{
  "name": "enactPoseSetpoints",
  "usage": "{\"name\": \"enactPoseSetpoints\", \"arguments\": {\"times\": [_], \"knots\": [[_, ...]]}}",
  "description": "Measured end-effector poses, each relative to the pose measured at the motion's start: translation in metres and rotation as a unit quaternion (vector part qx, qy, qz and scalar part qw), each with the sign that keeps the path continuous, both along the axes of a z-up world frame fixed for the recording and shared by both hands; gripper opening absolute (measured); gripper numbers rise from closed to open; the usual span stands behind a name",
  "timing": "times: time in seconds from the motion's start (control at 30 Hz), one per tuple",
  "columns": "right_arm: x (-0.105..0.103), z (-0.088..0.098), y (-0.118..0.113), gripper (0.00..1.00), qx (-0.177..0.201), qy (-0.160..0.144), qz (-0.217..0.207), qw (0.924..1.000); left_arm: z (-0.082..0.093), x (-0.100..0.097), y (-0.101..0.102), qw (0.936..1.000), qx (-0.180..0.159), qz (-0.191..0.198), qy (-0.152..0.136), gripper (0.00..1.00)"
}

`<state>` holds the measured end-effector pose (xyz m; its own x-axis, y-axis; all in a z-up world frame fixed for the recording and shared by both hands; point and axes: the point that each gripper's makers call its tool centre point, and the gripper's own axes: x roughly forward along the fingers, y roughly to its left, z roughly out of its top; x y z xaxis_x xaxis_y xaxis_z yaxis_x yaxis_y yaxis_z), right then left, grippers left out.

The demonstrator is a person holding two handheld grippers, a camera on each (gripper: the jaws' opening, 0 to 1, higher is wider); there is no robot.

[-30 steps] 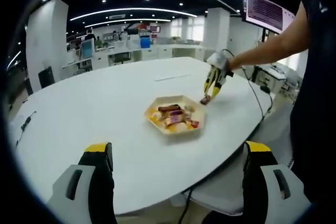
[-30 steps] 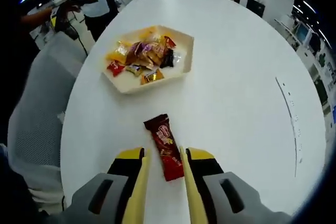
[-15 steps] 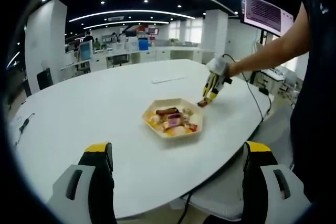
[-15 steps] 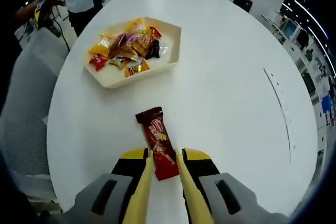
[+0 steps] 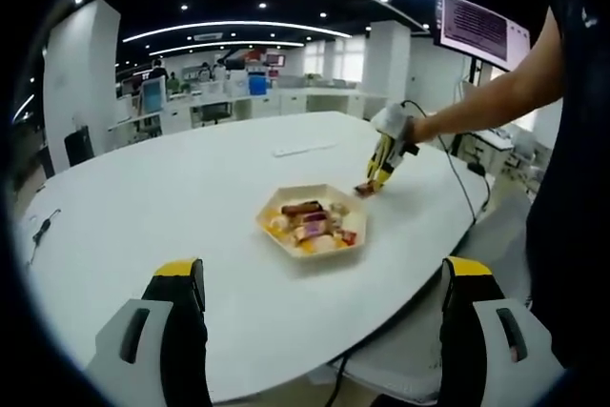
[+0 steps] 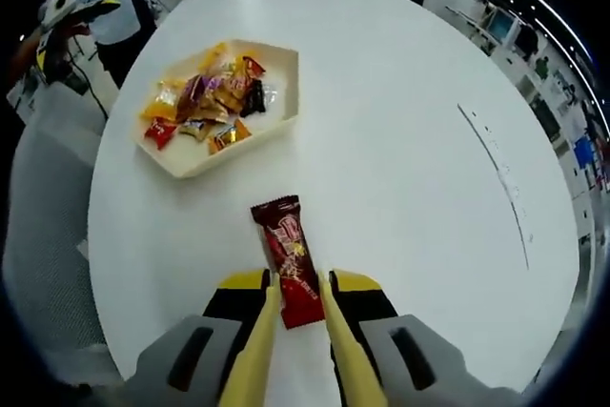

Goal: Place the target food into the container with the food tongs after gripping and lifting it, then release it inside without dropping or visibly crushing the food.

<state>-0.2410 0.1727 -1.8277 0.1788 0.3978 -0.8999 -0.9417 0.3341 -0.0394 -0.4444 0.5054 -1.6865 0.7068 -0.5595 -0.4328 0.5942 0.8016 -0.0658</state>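
our right gripper [image 6: 295,307] fingers pinch the near end of the red snack bar [image 6: 288,259]; our left gripper [image 5: 324,316] fingers stand wide, the tray [image 6: 191,161] beyond.

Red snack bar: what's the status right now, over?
Right tool shut on the red snack bar, near end gripped. Left tool open, hovering off the table edge. Tray of sweets ahead, path clear.

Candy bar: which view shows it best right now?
The right gripper view: the candy bar lies close and sharp, its near end between the right gripper jaws. The left gripper view shows it only as a small dark shape beyond the tray.
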Motion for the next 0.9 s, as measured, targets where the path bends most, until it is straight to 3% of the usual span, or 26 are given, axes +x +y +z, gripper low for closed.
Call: {"name": "enactPoseSetpoints", "arguments": {"times": [0.4,0.9], "knots": [[0.012,0.033,-0.012,0.22,0.013,-0.003,-0.037,0.9992,0.007,0.005,-0.004,0.9999,-0.004,-0.006,-0.011,0.99],[0.025,0.082,-0.004,0.23,0.017,-0.038,-0.045,0.9981,0.013,0.011,-0.005,0.9996,-0.011,-0.013,-0.023,0.99]]}}
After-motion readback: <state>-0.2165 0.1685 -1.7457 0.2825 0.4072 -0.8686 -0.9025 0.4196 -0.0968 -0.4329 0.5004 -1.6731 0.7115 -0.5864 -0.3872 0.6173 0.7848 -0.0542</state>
